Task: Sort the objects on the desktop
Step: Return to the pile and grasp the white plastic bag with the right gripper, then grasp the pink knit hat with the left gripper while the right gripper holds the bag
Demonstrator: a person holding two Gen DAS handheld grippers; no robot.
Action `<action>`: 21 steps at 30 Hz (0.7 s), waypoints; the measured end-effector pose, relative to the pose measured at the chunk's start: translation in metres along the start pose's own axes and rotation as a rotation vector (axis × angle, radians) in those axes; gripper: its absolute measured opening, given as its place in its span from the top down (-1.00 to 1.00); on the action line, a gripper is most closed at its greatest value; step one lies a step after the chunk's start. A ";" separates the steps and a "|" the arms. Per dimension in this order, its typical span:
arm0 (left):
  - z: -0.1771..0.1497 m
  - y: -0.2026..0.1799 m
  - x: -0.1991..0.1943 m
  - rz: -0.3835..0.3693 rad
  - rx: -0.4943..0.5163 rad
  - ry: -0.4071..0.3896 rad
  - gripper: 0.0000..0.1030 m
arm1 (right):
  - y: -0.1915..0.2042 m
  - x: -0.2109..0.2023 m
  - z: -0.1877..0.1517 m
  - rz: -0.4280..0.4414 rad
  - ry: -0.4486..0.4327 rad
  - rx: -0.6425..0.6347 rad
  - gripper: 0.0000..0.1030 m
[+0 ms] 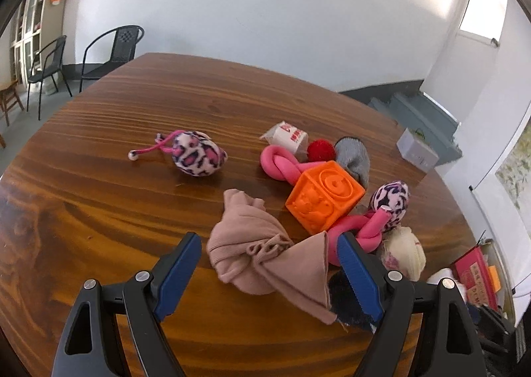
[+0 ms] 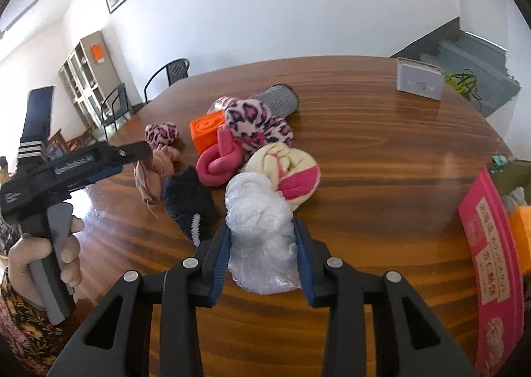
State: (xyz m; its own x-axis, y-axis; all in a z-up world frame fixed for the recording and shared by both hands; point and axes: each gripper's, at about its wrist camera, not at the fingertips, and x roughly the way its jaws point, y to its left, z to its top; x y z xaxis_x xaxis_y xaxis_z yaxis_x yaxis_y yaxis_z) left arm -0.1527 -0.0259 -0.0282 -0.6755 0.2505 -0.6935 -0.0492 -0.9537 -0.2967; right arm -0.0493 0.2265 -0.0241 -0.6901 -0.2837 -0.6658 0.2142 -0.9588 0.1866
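A beige knotted sock (image 1: 245, 241) lies on the wooden table (image 1: 132, 105) between the blue pads of my left gripper (image 1: 268, 244), which stands open around it without pressing. In the right wrist view my right gripper (image 2: 262, 227) is shut on a white bundle wrapped in clear plastic (image 2: 259, 211), its pads squeezing both sides. Behind the bundle sit a cream and pink rolled sock (image 2: 288, 168), a dark sock (image 2: 189, 197), a pink knotted rope toy (image 2: 217, 163), an orange cube (image 2: 207, 131) and leopard-print plush toys (image 2: 252, 124).
A separate leopard plush (image 1: 199, 153), a white packet (image 1: 287, 136), a red ball (image 1: 321, 149) and a grey sock (image 1: 353, 158) lie mid-table. A white box (image 2: 419, 80) stands at the far edge and a pink box (image 2: 488, 244) at the right. A hand (image 2: 66, 254) grips a handle at left.
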 end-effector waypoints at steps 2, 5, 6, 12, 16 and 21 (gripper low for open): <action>0.001 -0.001 0.008 0.011 0.011 0.021 -0.66 | -0.001 -0.003 0.002 -0.006 -0.011 0.012 0.22; 0.001 -0.003 0.018 0.050 0.037 0.035 -0.66 | 0.001 -0.006 0.004 -0.007 -0.024 0.016 0.22; 0.001 -0.003 0.020 0.055 0.043 0.039 -0.66 | 0.003 -0.006 0.004 -0.009 -0.027 0.013 0.22; -0.005 0.003 0.036 0.101 0.067 0.083 -0.28 | 0.007 -0.007 0.004 -0.009 -0.032 -0.002 0.22; -0.005 0.006 0.029 0.095 0.054 0.051 -0.27 | 0.007 -0.007 0.003 -0.011 -0.044 -0.004 0.22; -0.004 0.005 0.008 0.097 0.059 -0.020 -0.27 | 0.005 -0.011 0.004 -0.010 -0.068 0.003 0.22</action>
State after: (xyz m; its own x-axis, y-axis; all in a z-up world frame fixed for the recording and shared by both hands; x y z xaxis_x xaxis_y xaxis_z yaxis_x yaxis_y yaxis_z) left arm -0.1560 -0.0283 -0.0380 -0.6935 0.1539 -0.7039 -0.0260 -0.9816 -0.1890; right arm -0.0437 0.2248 -0.0132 -0.7378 -0.2740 -0.6169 0.2045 -0.9617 0.1825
